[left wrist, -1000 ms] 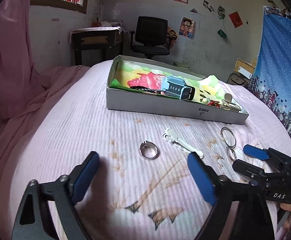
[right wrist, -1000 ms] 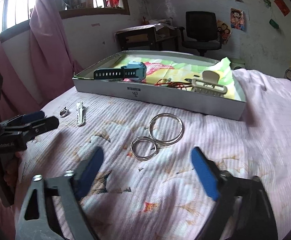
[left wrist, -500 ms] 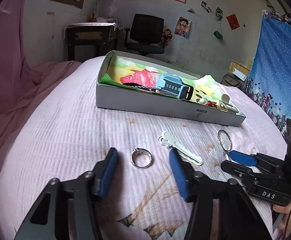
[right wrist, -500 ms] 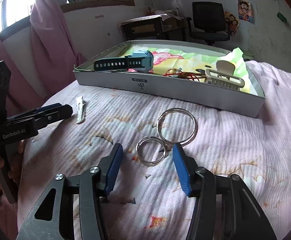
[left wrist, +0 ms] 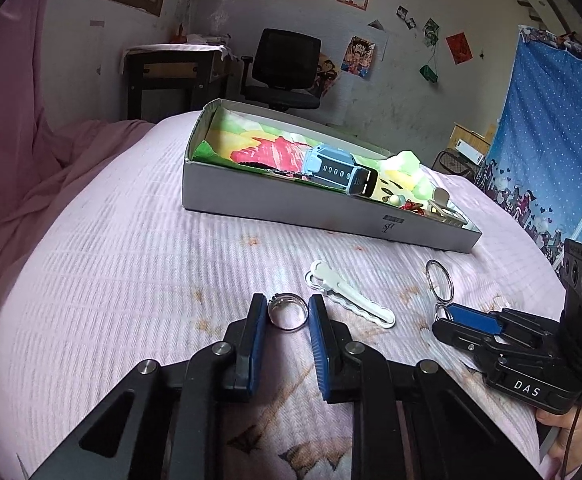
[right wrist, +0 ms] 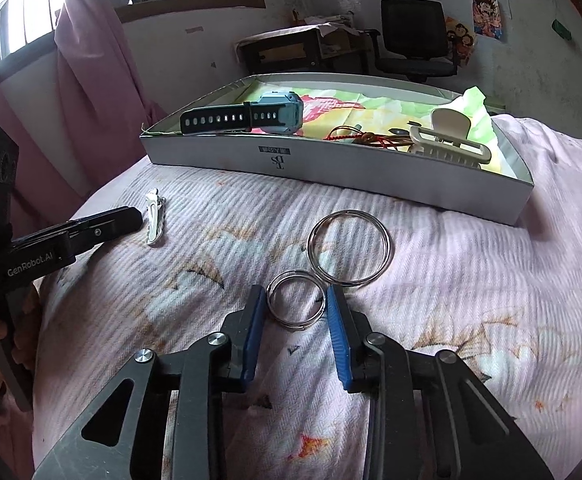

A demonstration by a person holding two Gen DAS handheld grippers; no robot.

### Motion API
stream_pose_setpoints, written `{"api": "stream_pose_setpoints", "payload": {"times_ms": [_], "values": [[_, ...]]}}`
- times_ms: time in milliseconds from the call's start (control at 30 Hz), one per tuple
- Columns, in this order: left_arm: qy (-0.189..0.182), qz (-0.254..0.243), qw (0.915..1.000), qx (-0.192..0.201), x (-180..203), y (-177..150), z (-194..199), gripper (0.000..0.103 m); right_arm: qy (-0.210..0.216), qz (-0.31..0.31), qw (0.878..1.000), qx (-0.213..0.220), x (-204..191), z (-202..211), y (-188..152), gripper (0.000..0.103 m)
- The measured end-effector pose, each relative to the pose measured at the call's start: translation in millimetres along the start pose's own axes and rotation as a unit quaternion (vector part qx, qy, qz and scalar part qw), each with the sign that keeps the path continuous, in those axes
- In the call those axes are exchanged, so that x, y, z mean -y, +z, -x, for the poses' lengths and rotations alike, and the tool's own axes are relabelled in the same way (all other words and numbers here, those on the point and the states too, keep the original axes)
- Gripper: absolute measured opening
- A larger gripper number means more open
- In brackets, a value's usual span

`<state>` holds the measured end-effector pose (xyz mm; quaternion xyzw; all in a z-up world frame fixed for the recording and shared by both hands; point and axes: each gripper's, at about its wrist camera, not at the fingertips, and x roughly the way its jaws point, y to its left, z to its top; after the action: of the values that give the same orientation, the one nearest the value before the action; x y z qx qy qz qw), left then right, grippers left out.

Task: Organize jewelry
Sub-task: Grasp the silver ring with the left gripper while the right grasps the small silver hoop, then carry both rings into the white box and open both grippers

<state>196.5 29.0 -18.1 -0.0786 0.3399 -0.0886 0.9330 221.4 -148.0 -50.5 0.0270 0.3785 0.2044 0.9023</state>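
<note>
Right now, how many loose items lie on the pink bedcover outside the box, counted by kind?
Metal hoops: 2, a small hoop and a large hoop.
Finger ring: 1, the silver ring.
Hair clip: 1, the white hair clip.
Total: 4

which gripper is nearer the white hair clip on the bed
Left. The left gripper, jaws closing around the small ring, sits just beside the white hair clip; the right gripper is farther, at the key rings.

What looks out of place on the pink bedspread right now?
Four pieces lie loose outside the grey cardboard box: a white hair clip, a small silver finger ring, a small steel split ring and a larger steel ring.
</note>
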Motion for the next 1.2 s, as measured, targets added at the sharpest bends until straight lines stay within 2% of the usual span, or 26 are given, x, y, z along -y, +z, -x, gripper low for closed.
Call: {"api": "stream_pose_setpoints", "payload": {"times_ms": [367, 833, 1133, 1200], "values": [[-0.002, 0.000, 1.0000, 0.006, -1, 0, 4, 0.020, 0.006, 0.005, 1.000, 0.005, -3, 6, -4, 0.028], [-0.032, 0.005, 0.9967, 0.074, -2, -3, 35, 0.020, -0.018, 0.035, 0.998, 0.041, -17, 22, -6, 0.028], [-0.033, -0.012, 0.9950, 0.093, 7, -6, 44, 0.020, -0.017, 0.035, 0.997, 0.060, -16, 30, -4, 0.027], [-0.024, -0.006, 0.9946, 0.101, 8, -4, 47, 0.020, -0.022, 0.041, 0.997, 0.064, -18, 34, -2, 0.027]]}}
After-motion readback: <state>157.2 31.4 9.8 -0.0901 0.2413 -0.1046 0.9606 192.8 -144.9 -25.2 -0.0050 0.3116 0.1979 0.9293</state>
